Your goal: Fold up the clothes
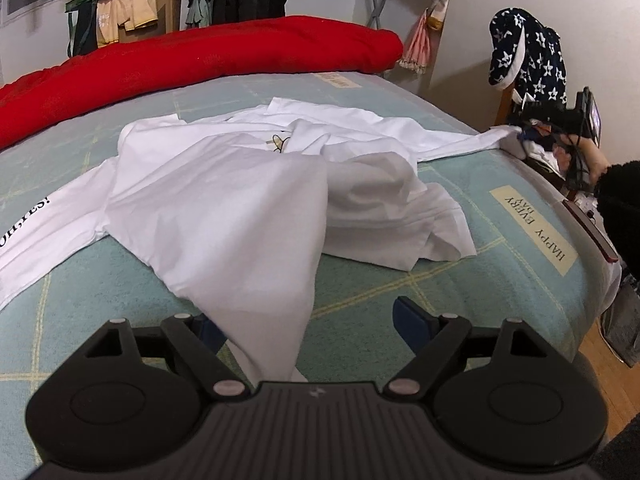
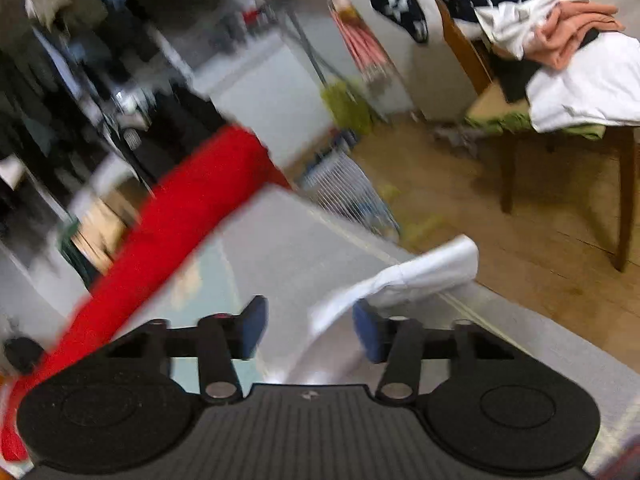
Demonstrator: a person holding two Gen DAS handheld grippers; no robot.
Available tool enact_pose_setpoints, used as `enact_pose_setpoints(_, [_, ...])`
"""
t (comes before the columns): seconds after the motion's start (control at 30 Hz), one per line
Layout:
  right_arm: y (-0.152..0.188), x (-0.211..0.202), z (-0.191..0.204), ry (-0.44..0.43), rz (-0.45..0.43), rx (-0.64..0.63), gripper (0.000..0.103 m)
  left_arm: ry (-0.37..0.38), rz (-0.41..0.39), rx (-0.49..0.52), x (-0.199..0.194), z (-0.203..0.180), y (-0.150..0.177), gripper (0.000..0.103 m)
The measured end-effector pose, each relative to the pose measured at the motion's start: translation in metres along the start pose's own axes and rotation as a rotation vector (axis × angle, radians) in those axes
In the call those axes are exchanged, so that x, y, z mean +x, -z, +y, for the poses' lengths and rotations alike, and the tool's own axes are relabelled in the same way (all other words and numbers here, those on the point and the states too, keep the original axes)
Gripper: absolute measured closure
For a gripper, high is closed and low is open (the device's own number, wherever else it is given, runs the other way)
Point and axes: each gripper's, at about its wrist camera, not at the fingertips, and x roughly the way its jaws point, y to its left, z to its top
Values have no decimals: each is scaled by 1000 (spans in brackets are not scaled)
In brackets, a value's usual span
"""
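Observation:
A crumpled white shirt [image 1: 256, 192] lies spread across the teal bed cover [image 1: 400, 292]. My left gripper [image 1: 310, 324] is open wide at the near side, and a hanging fold of the shirt runs between its blue pads, draped against the left one. One sleeve stretches out to the bed's right edge, where my right gripper [image 1: 524, 134] meets its end. In the right wrist view the right gripper [image 2: 310, 330] is half open; the white sleeve end [image 2: 420, 276] lies between the pads, against the right pad [image 2: 368, 334], with a gap to the left one.
A red duvet [image 1: 192, 64] is rolled along the far side of the bed. Beyond the right bed edge are a wooden floor [image 2: 520, 240], a wire basket [image 2: 348, 188] and a chair [image 2: 560, 92] piled with clothes, a star-patterned garment [image 1: 532, 52] over its back.

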Motion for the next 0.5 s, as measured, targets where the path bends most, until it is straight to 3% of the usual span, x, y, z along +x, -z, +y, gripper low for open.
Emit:
enact_pose_setpoints(0.07, [5, 4, -7, 1, 40, 41, 47, -3, 0, 10, 0, -2, 0, 19])
enact_pose_setpoints(0.17, [12, 12, -18, -45, 65, 135, 34, -8, 3, 13, 1, -3, 0, 19])
enact_pose_setpoints(0.27, [15, 19, -23, -39, 63, 191, 37, -10, 5, 7, 1, -3, 1, 18])
enact_pose_setpoints(0.33, [18, 24, -25, -20, 57, 223, 65, -11, 6, 7, 2, -3, 1, 18])
enact_pose_setpoints(0.37, [19, 24, -25, -6, 56, 213, 93, -12, 6, 8, 1, -4, 2, 18])
enact_pose_setpoints(0.5, [23, 14, -12, 91, 62, 96, 95, -16, 5, 13, 0, -4, 3, 18])
